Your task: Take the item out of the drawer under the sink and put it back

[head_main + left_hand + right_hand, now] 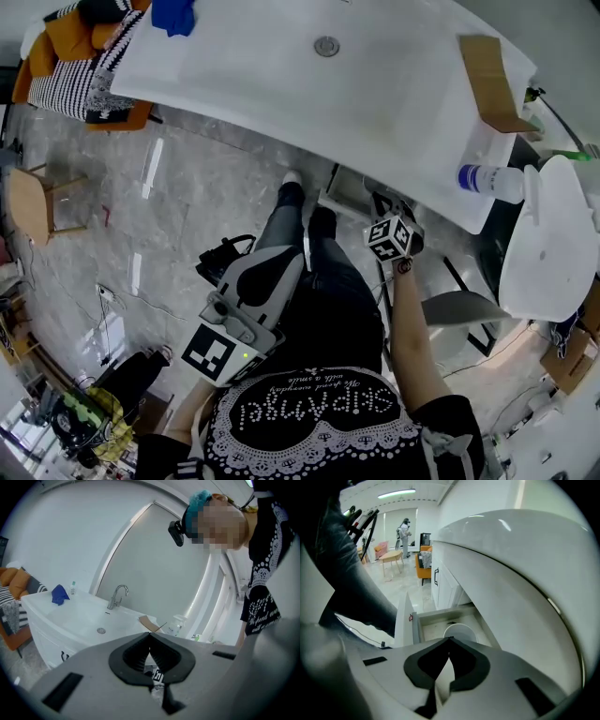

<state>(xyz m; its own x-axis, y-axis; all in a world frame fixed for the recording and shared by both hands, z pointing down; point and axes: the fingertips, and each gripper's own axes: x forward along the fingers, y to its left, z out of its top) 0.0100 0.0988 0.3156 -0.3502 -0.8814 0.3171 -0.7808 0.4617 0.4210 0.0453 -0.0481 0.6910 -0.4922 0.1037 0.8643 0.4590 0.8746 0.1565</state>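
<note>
Right gripper (450, 639) has its jaws drawn together, the tips meeting just in front of the near rim of a white round container (460, 631); whether they pinch that rim cannot be told. That container sits inside the open drawer (425, 623), which is pulled out beneath the white sink (309, 94). In the head view the right gripper's marker cube (391, 237) shows just under the sink's front edge. The basin has a round drain (326, 46) and a chrome faucet (117, 596) behind it. A cardboard piece (492, 80) lies at the sink's right end with a white bottle (492, 180) near it, and a blue cloth (173, 14) lies at the left end. Held back over the person's legs and aimed toward the sink, the left gripper (150, 634) also has its jaws closed, with nothing between them
</note>
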